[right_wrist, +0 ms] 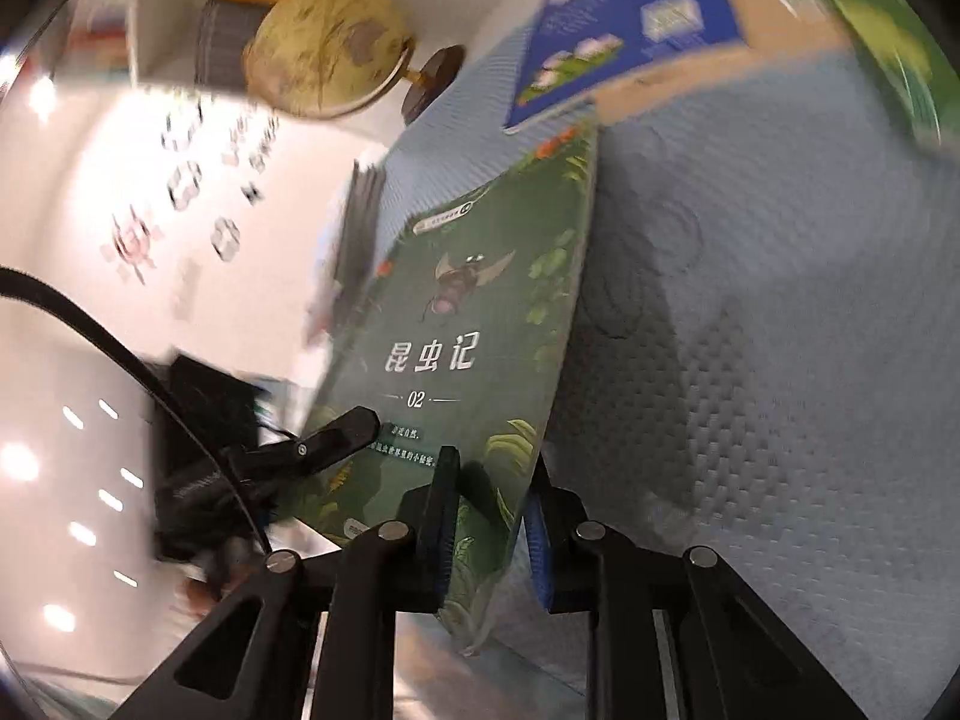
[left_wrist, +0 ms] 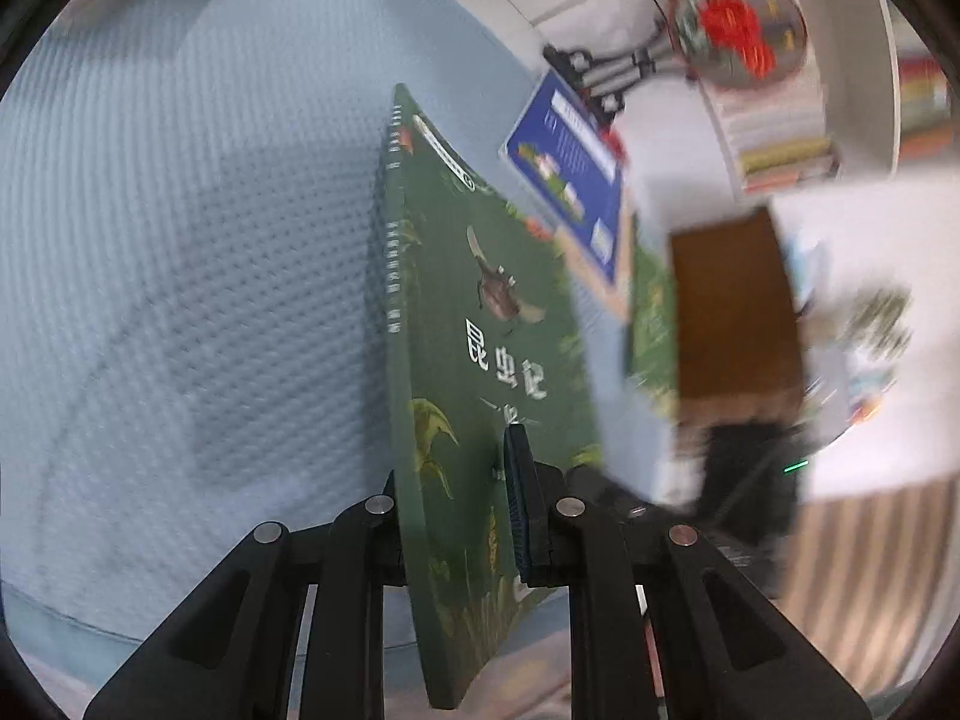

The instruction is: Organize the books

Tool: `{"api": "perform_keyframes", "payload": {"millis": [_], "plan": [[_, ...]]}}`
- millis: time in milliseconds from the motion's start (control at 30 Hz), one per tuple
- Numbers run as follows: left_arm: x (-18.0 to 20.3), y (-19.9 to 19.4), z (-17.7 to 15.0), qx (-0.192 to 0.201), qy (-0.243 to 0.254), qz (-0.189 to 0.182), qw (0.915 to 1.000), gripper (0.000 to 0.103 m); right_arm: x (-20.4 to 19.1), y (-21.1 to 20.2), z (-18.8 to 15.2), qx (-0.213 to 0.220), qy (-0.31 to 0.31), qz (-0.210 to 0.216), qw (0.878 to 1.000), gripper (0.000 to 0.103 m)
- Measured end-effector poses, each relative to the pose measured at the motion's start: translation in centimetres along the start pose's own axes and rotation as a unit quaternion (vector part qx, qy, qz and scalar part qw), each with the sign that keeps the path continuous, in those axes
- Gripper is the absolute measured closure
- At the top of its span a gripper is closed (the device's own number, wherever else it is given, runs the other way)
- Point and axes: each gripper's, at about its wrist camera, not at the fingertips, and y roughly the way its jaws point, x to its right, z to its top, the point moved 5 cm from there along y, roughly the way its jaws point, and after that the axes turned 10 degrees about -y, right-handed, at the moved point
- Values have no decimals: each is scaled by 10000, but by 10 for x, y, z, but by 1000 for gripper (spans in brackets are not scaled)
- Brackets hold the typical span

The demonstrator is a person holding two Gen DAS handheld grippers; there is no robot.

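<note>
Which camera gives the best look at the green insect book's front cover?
The right wrist view: the green insect book faces the lens, title and beetle readable. The left wrist view shows a green book at a slant, mostly spine, partly hidden by a blurred brown block.

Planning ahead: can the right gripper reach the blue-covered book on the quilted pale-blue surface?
Probably not yet: the right gripper is clamped on a green beetle-cover book; the blue book lies exposed.

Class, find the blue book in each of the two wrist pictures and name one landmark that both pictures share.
Left wrist view: the blue book is upper centre-right, above and right of the green book held in the fingers.
Right wrist view: the blue book is along the top edge, right of centre, above the green book.
Shared landmark: the light blue quilted surface.
</note>
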Motion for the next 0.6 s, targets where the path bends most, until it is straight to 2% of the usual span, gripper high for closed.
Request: {"api": "perform_keyframes", "payload": {"millis": [67,167,433,600], "plan": [[7,-4,-5,44,420,303,9986,89,-21,0,-1,-73,-571,-447,9973,83],[12,-16,-6,46,710,298,9970,89,-48,-1,-3,-104,-1136,-800,9903,83],[10,-70,20,231,1023,102,9944,89,-101,-6,6,187,-1524,-822,9847,83],[6,-124,54,679,1139,-40,9912,89,-151,13,45,510,-1874,-691,9785,83]]}}
